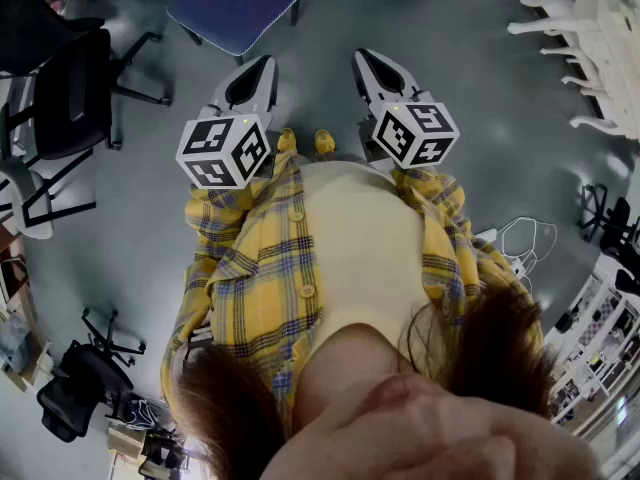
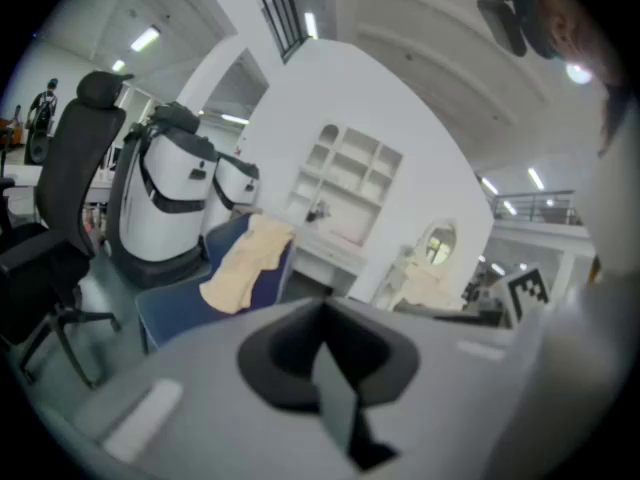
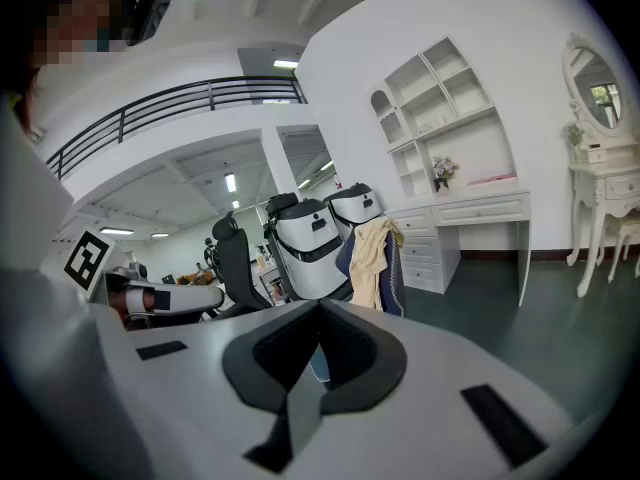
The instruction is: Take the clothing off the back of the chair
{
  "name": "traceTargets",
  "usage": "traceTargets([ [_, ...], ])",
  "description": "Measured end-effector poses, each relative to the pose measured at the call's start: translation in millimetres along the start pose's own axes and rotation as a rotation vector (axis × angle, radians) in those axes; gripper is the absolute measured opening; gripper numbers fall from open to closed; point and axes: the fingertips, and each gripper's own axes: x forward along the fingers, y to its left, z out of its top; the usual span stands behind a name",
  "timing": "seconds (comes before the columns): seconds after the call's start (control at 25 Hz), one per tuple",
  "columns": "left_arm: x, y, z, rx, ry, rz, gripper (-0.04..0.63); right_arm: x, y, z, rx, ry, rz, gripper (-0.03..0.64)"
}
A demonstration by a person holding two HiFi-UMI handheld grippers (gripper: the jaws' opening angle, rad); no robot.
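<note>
Grey floor fills the upper part of the head view, with a black office chair at the upper left. The left gripper and the right gripper hang above this floor, each with its jaws pressed together and nothing between them. At the top centre stands the blue chair. The cream clothing is draped over its back, well apart from both grippers.

1. Here's a yellow plaid shirt, crossed with blue and grey checks, buttons down the open front, long sleeves.
2. Under it, a plain cream top.
3. Yellow shoes show at the bottom.
4. The left gripper and right gripper have pale grey shells with black hollows, and each wears a black-and-white marker cube.
</note>
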Motion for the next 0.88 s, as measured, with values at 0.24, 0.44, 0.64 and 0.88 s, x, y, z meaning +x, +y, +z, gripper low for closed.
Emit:
traceTargets([
  [0.24, -11.5, 22.9, -4.6, -0.009, 0.0, 0.023, 0.003, 11.2, 12.5, -2.4, 0.013, -0.013, 0.0, 0.014],
  [0.44, -20.3, 44.6, -6.1, -0.027, 0.015, 0.026, 0.003, 26.0, 30.0, -6.0, 0.047, -0.021, 0.026, 0.015],
  [0.64, -25.0, 68.4, -3.2, -0.003, 0.024, 0.022, 0.003, 41.7, 46.8, -11.5, 0.048, -0.009, 0.017, 0.015],
  [0.88, -17.2, 78.0, -7.6, 0.004, 0.058, -0.006, 0.003, 48.6, 48.4, -13.8, 0.057, 0.003, -0.015, 0.015],
])
